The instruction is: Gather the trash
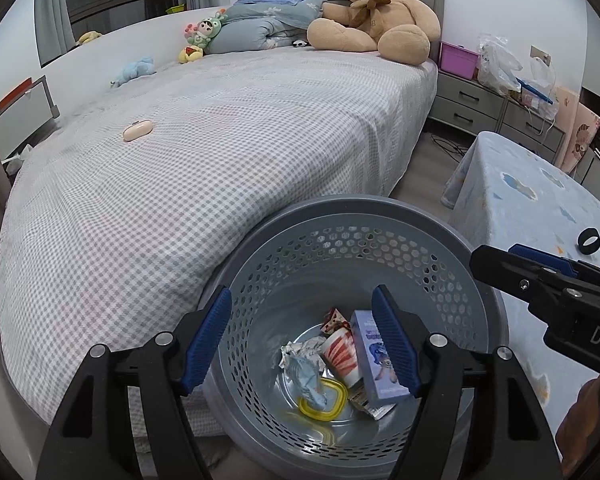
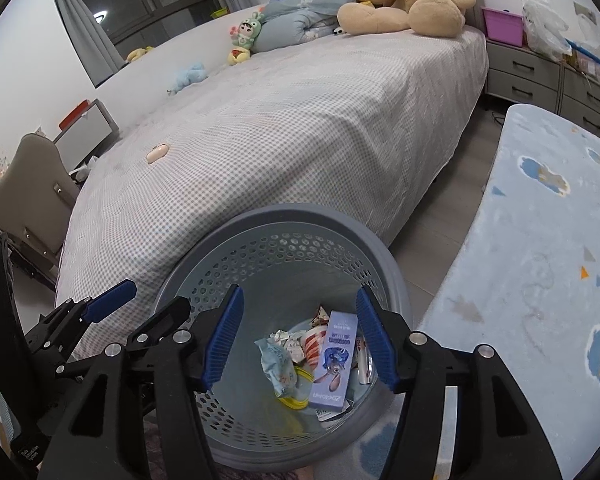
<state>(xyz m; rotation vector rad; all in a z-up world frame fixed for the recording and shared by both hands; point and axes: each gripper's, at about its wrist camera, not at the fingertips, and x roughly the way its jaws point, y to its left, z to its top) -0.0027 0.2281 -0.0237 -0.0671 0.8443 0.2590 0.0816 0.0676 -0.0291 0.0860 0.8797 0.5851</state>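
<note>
Trash is lying at the bottom of the round grey perforated plastic basket [image 1: 342,216], and both tools are hanging above its mouth. The left gripper [image 1: 302,342], black-framed with ribbed blue pads, is tilting down into the basket with its jaws standing apart and nothing between them. The right gripper [image 2: 300,336], of the same build, is angling down beside it, likewise released and empty; in the left wrist view it is reaching in from the right edge above the basket's rim.

Directly beneath the open jaws, a tall lilac cardboard box printed with a cartoon rabbit [image 2: 334,360] is leaning against the basket's right wall. Touching its left side, a red-and-white striped paper cup [image 1: 340,354] is lying tipped over. A crumpled pale blue wrapper [image 1: 308,380] is resting on a yellow plastic ring-shaped lid [image 1: 326,404] near the middle of the bottom, with crumpled white paper [image 1: 300,350] just behind.

The basket is standing on the floor, pressed against the side edge of a bed covered in a grey-and-white checked sheet [image 1: 220,160]. A large tan teddy bear [image 1: 374,12] is sitting at the bed's head end, and a small pink oval case [image 1: 137,131] is lying toward its far side. To the basket's right, a light blue patterned cloth [image 2: 540,240] is draping a low surface.
</note>
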